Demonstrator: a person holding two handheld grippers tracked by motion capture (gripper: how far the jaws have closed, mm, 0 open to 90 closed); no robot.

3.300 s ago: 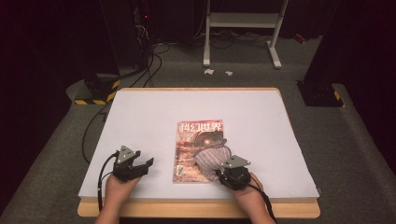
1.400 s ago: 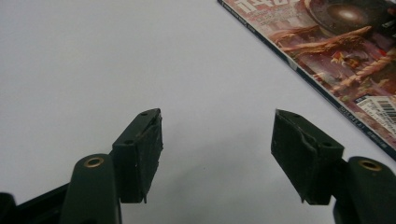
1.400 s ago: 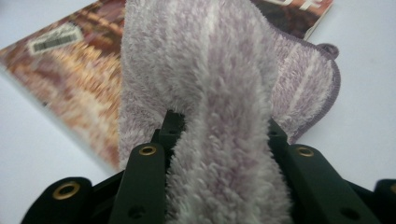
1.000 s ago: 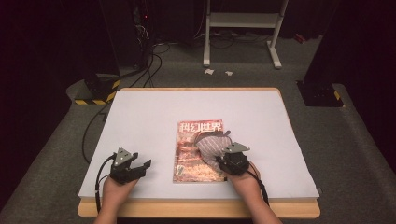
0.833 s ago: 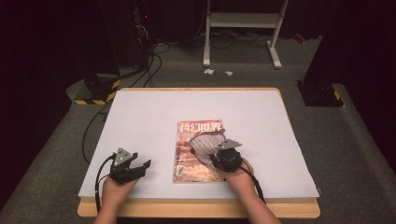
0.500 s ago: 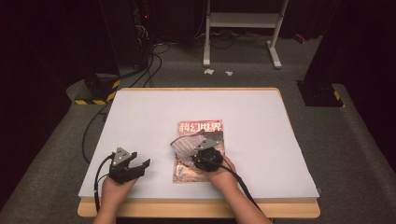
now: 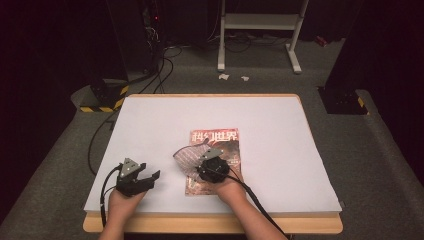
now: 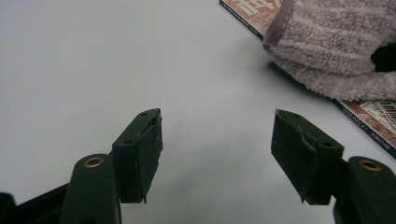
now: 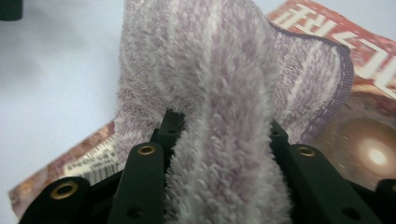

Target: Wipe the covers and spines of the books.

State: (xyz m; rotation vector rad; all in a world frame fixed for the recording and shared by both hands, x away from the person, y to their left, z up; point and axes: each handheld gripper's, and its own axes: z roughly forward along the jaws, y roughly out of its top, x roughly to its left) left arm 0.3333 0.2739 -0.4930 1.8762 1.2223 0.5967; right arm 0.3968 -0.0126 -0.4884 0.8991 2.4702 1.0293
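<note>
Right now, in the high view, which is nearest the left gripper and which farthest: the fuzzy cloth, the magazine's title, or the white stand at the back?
Measured from the left gripper:
1. Fuzzy cloth, just to its right, clamped in the right gripper.
2. Magazine's title, farther right and up the table.
3. White stand, on the floor beyond the table.

A white sheet (image 7: 150, 130) covers the desk (image 7: 320, 225). At 12 o'clock stands a white rack (image 7: 260, 22); cables (image 7: 160, 65) trail at 11.

there are two grippers, the left gripper (image 7: 150, 176) and the right gripper (image 7: 200, 162), each with two black jaws. one fluffy lilac cloth (image 7: 189, 158) and one magazine (image 7: 227, 145) lie on one white table (image 7: 280, 145). two forearms come in from the bottom. one white stand (image 7: 260, 22) and two paper scraps (image 7: 223, 76) are on the floor beyond.
</note>
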